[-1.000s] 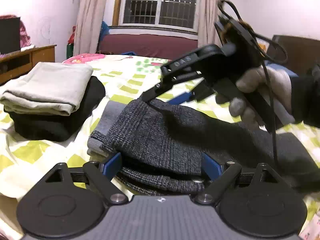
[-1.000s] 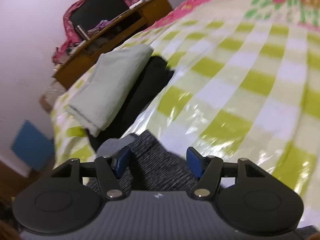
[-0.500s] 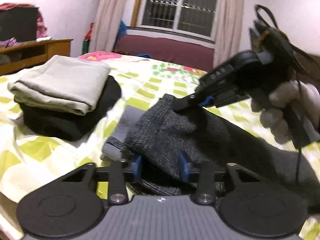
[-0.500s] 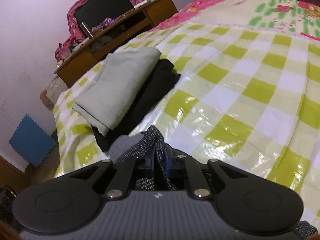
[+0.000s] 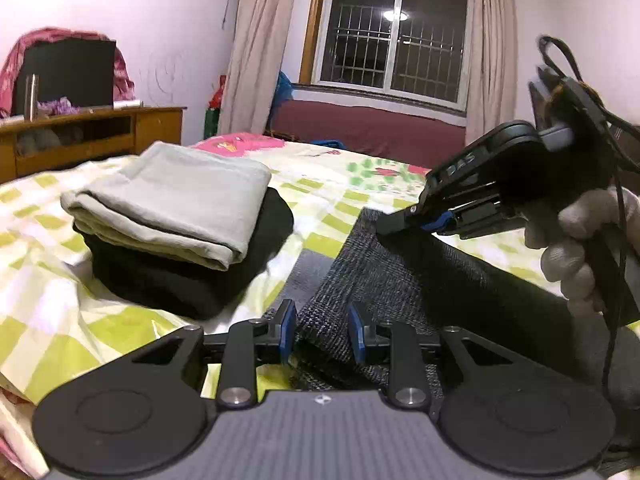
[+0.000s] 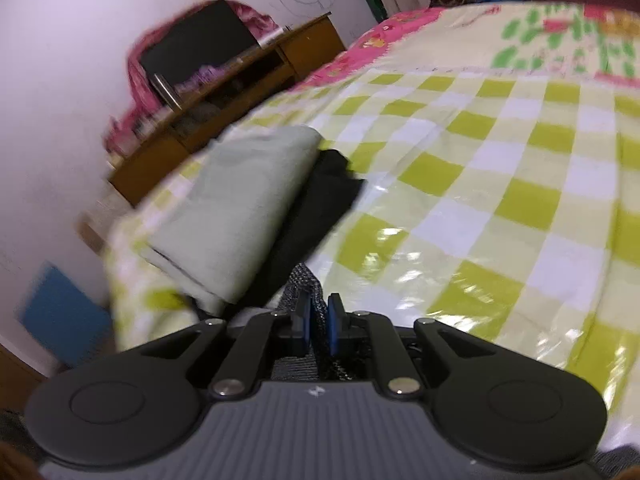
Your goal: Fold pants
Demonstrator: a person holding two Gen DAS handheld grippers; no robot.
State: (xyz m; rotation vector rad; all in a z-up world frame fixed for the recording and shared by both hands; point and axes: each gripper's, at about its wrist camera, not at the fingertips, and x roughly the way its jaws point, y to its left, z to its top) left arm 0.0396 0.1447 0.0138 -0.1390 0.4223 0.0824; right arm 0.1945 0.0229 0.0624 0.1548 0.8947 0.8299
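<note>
Bed cover (image 6: 460, 184): glossy sheet in green-and-white checks, spread flat ahead of both grippers.
Pants (image 5: 400, 280): dark grey woven fabric with a fine grid texture, stretched between the 2 grippers.
Folded stack (image 5: 168, 204): a soft pale-grey rectangle lying on a black one, ahead-left of the left gripper.
Left gripper (image 5: 322, 334): blue pads narrowed, clamping a thick bunched fold of the pants.
Right gripper (image 6: 319, 320): jaws opening slightly from near-closed, a thin pants edge pinched between the pads.
</note>
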